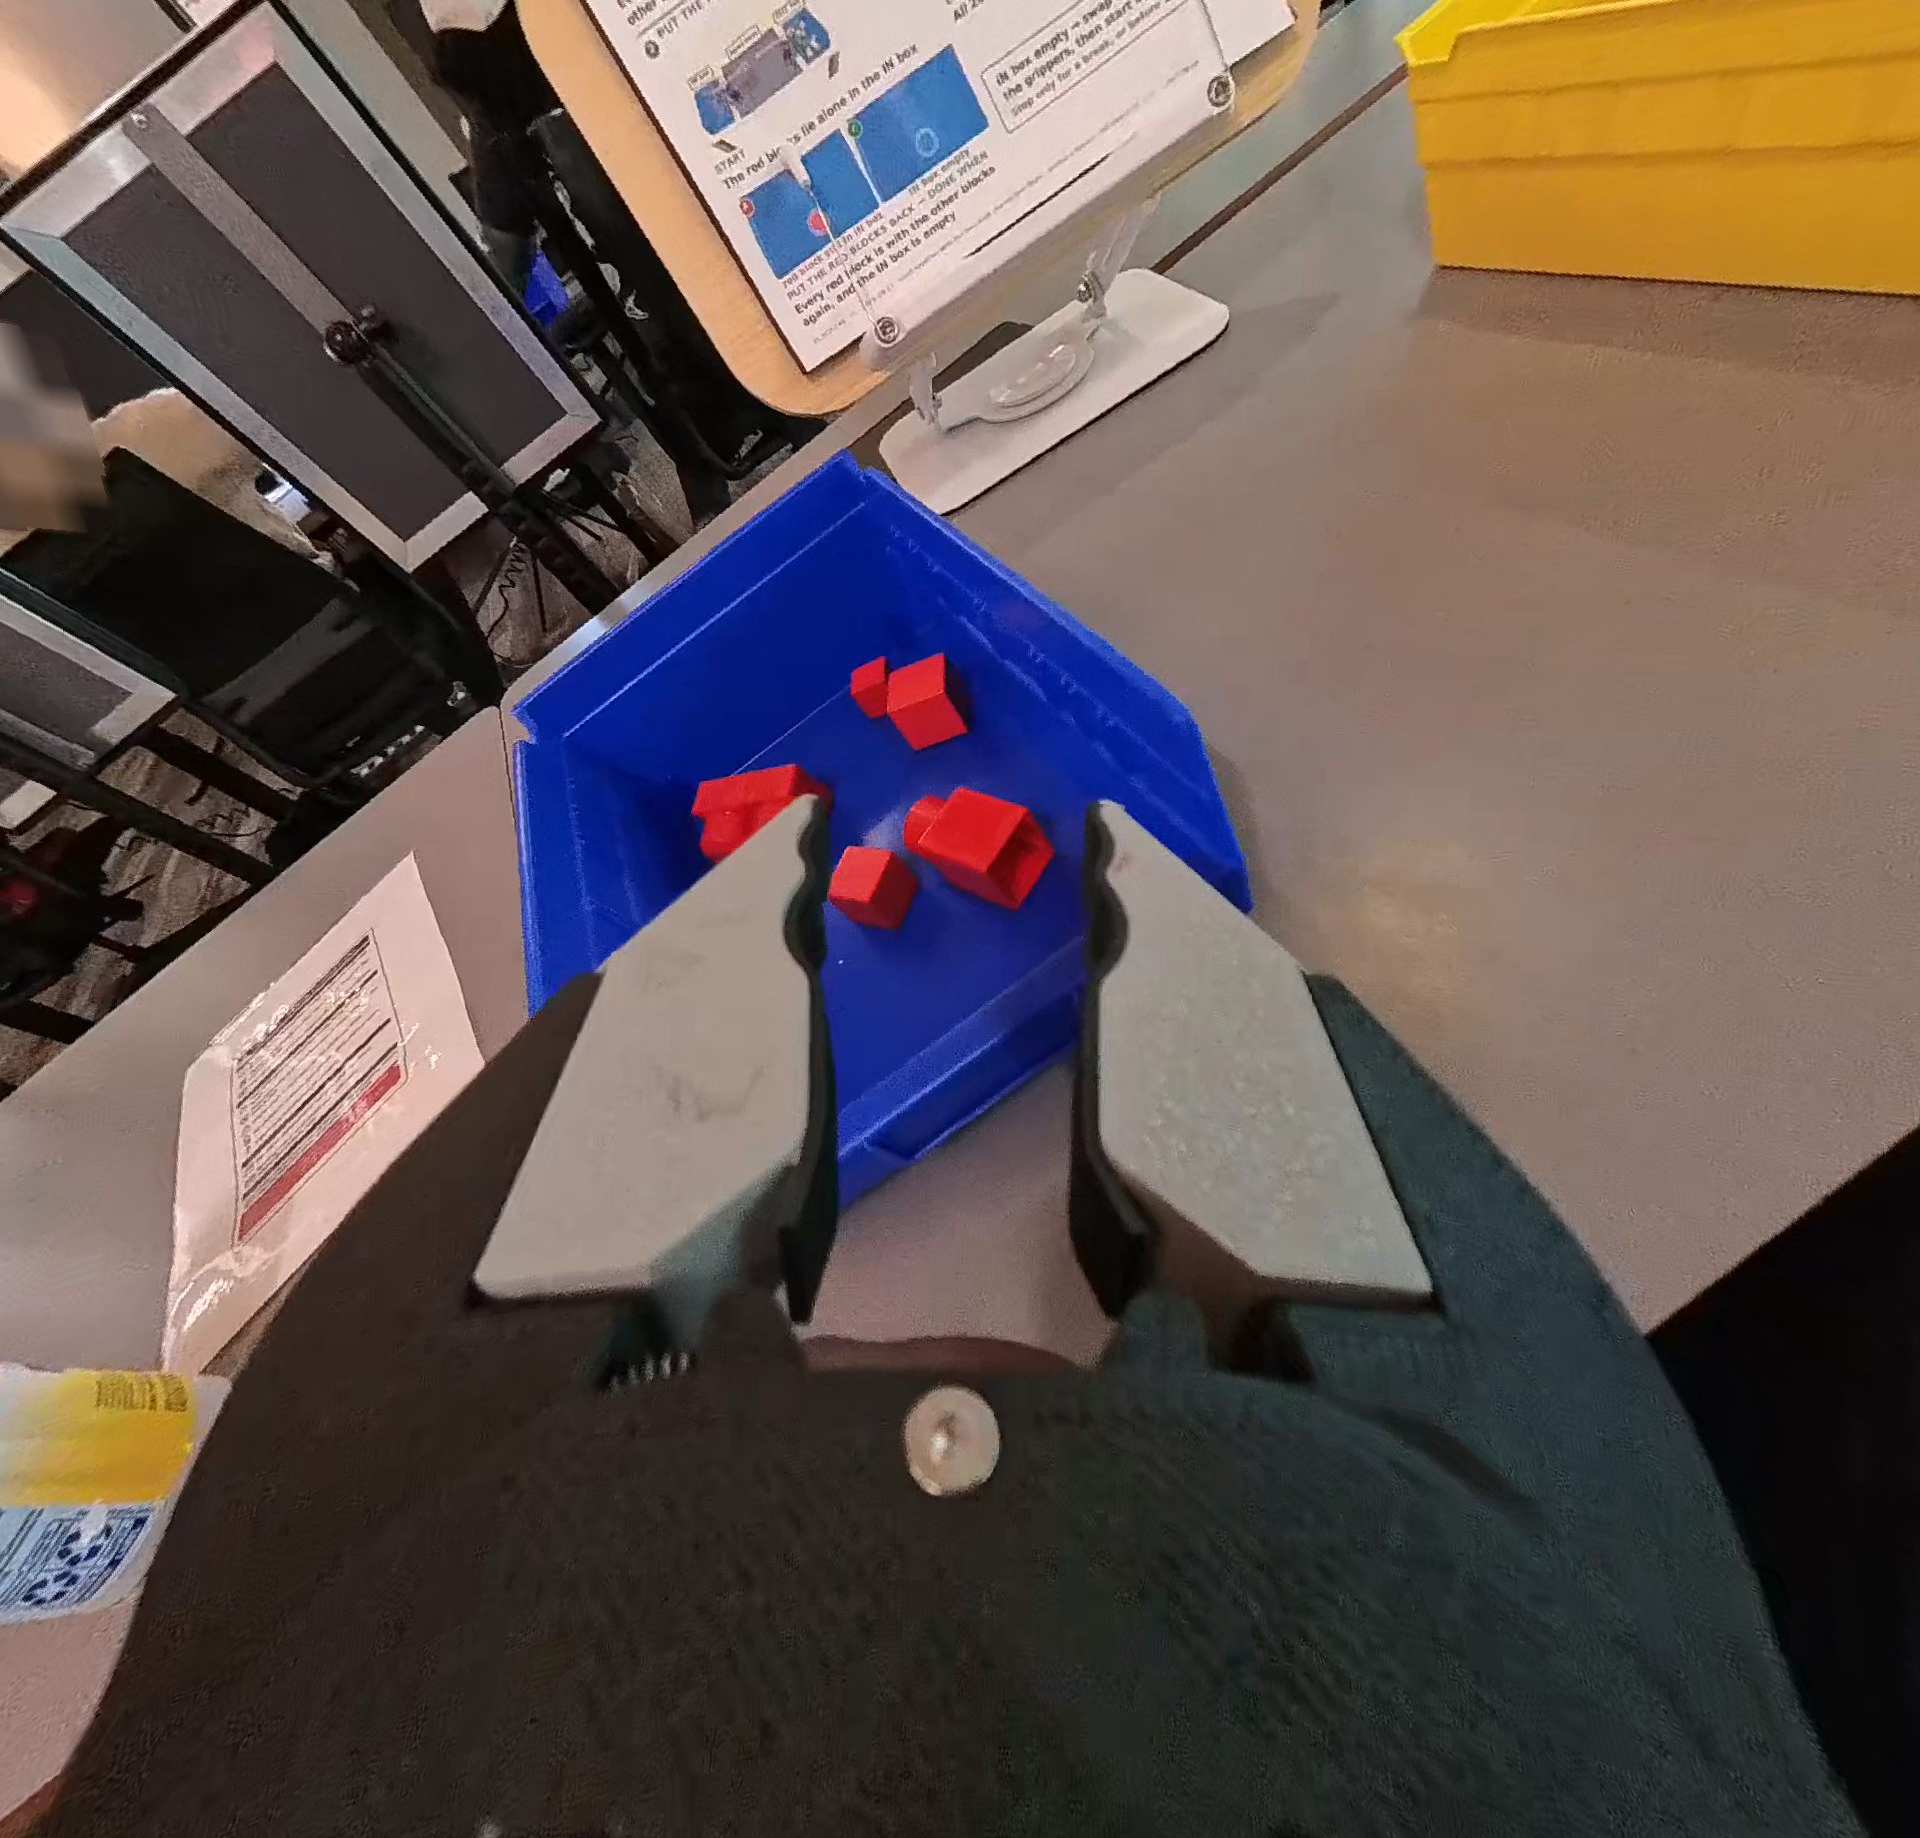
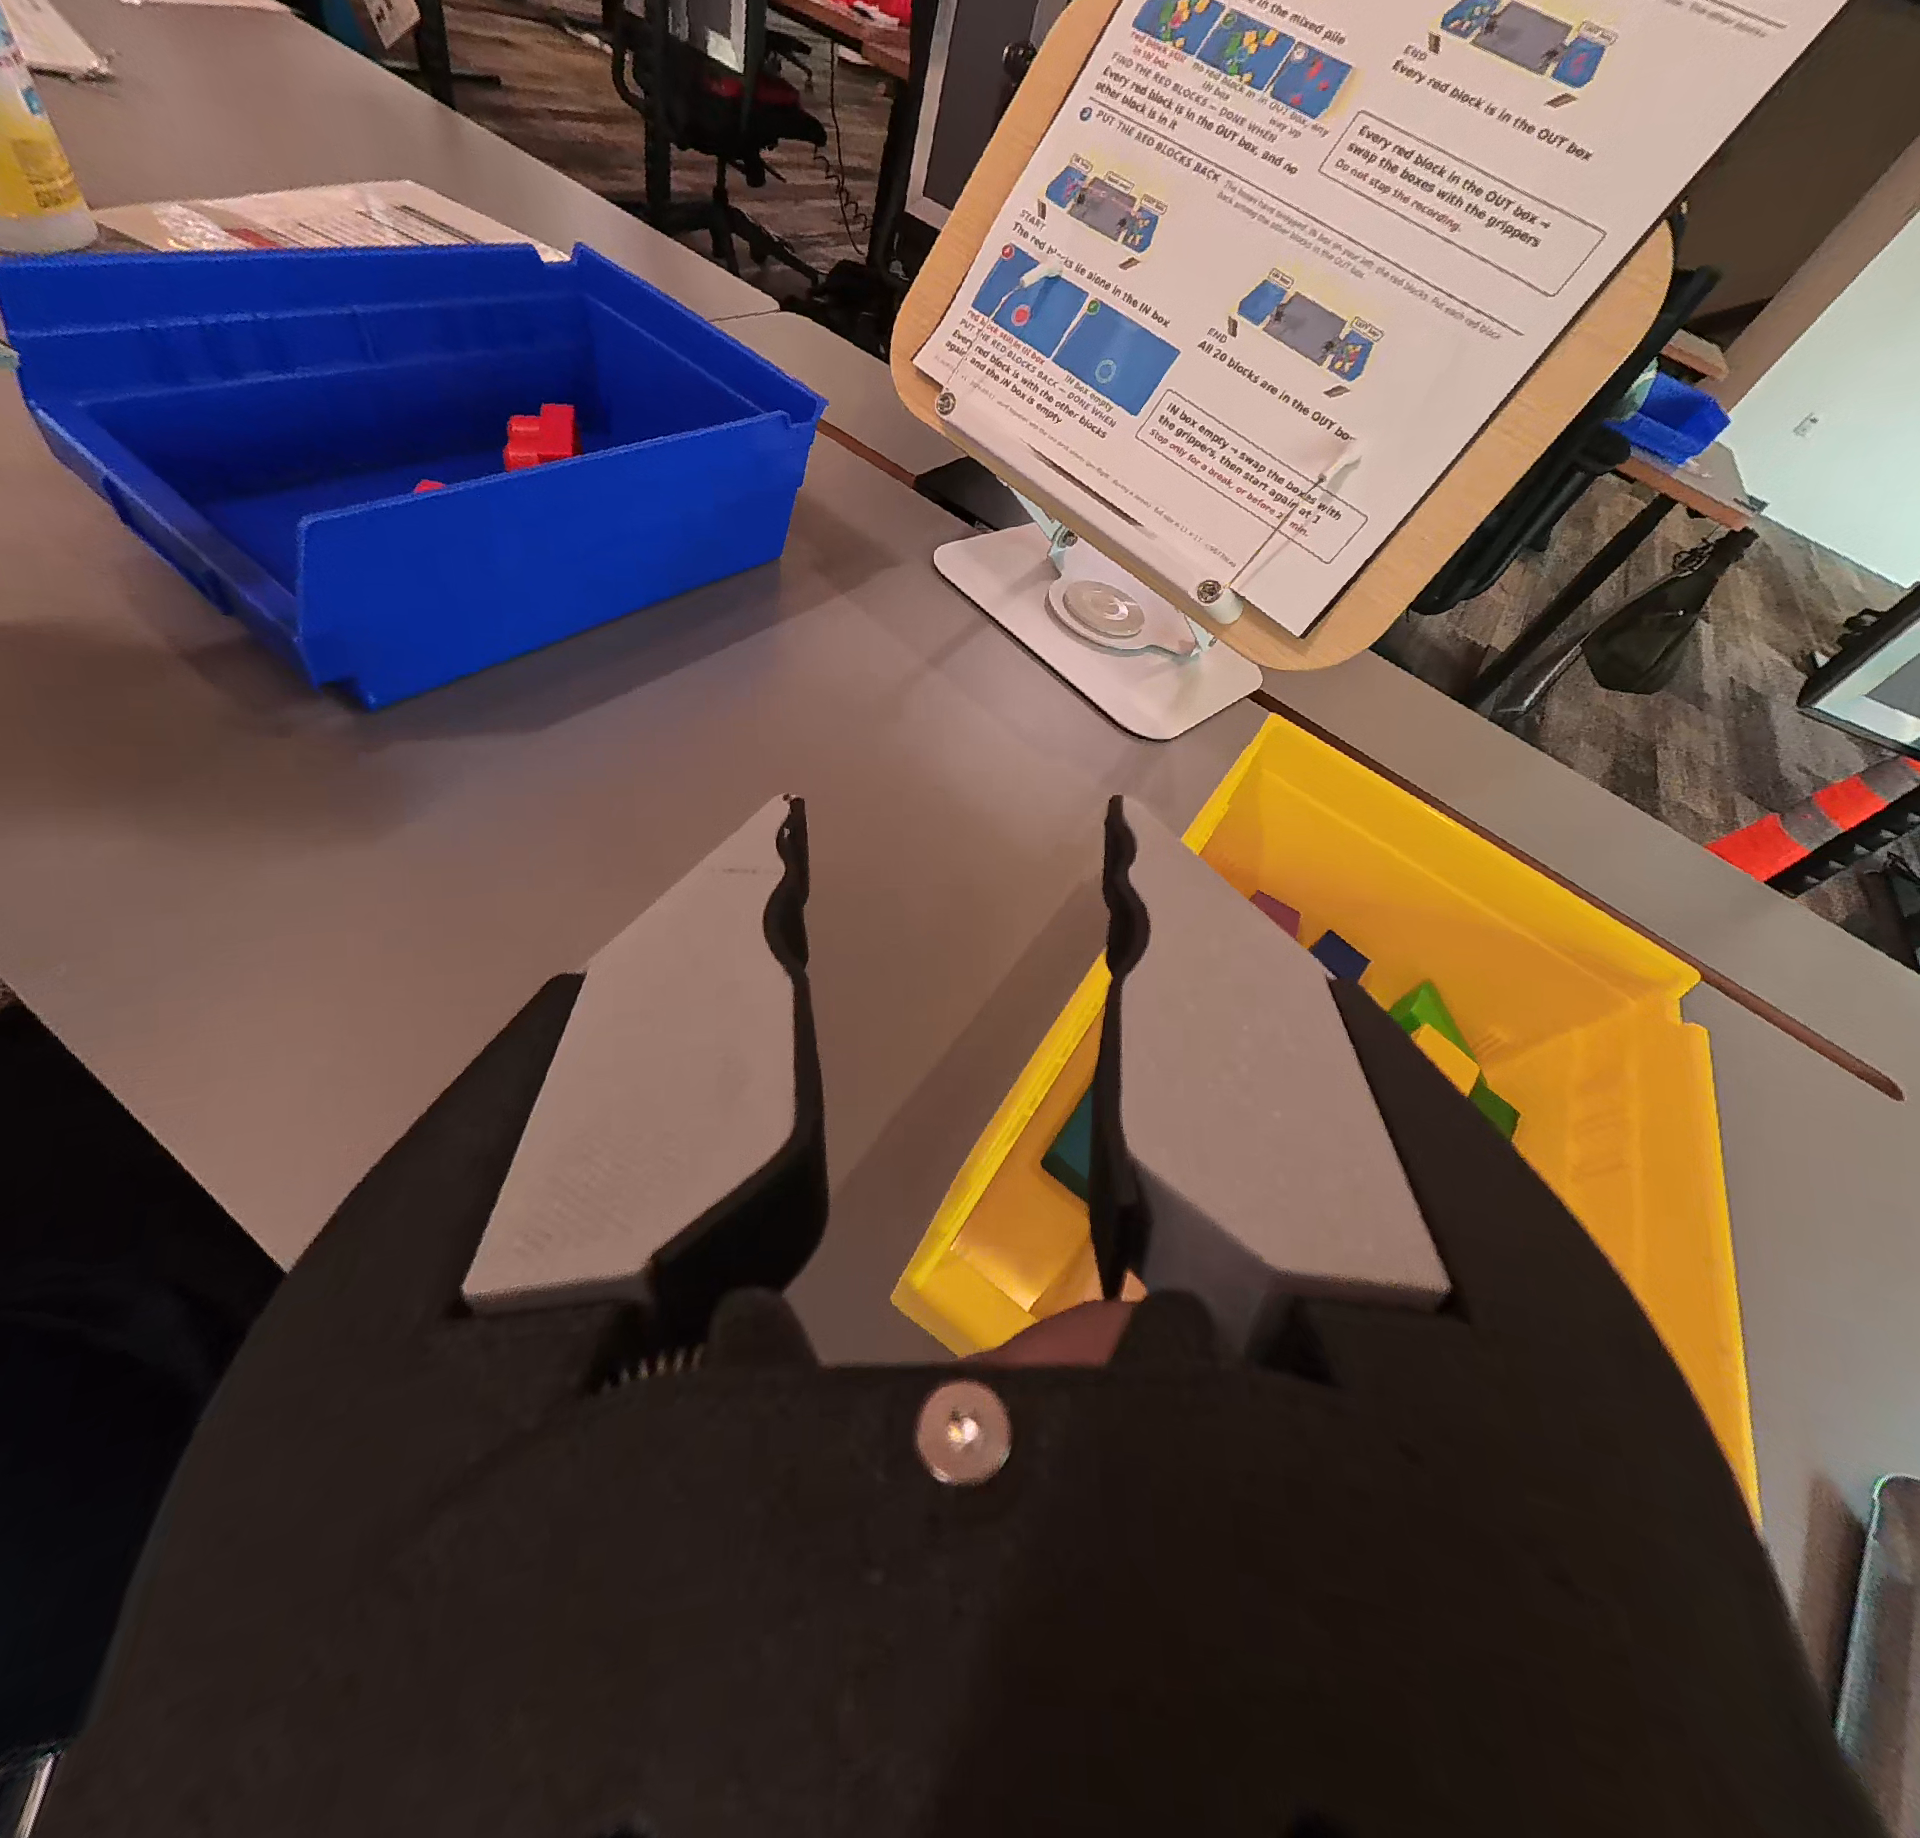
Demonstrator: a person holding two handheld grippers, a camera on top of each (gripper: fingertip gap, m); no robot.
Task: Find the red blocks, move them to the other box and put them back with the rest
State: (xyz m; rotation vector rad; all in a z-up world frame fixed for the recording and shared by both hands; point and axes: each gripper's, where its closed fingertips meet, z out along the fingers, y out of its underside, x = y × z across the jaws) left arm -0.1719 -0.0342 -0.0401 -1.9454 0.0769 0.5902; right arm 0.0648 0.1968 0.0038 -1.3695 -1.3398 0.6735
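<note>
A blue box [image 1: 1101, 718] holds several red blocks [image 1: 982, 843]. My left gripper [image 1: 951, 814] is open and empty, hovering above the box with its tips over the blocks; a small red block [image 1: 871, 884] shows between the fingers. The blue box [image 2: 540, 562] shows in the right wrist view at upper left with a red block [image 2: 540, 435] inside. My right gripper [image 2: 951, 812] is open and empty above the grey table, its right finger over the yellow box [image 2: 1621, 1092], which holds green, blue, purple and teal blocks [image 2: 1429, 1009].
An instruction sheet on a white stand [image 2: 1101, 635] stands at the table's far edge between the boxes. A laminated paper [image 1: 312, 1071] and a yellow-labelled bottle [image 1: 83, 1476] lie left of the blue box. The yellow box [image 1: 1662, 126] shows at upper right in the left wrist view.
</note>
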